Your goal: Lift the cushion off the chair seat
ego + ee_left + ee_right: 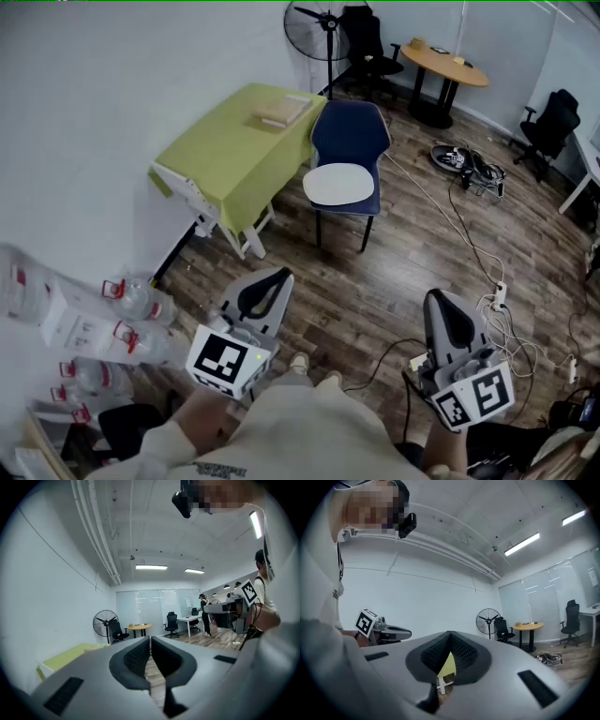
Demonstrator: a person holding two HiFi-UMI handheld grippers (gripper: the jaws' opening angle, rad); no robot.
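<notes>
A dark blue chair (350,133) stands across the wooden floor, beside a table. A white oval cushion (338,184) lies flat on its seat. My left gripper (278,276) is held low at the near left, well short of the chair, jaws shut on nothing. My right gripper (439,298) is at the near right, also shut and empty. In the left gripper view the jaws (150,640) meet at their tips, with the right gripper (229,609) off to the side. The right gripper view shows shut jaws (449,634) and the left gripper (389,632). The chair is hidden in both gripper views.
A table under a yellow-green cloth (234,150) stands left of the chair, with a flat box (279,111) on it. Cables and a power strip (497,298) trail over the floor at right. A fan (319,21), a round table (448,62) and office chairs stand farther back. Water bottles (131,300) lie at left.
</notes>
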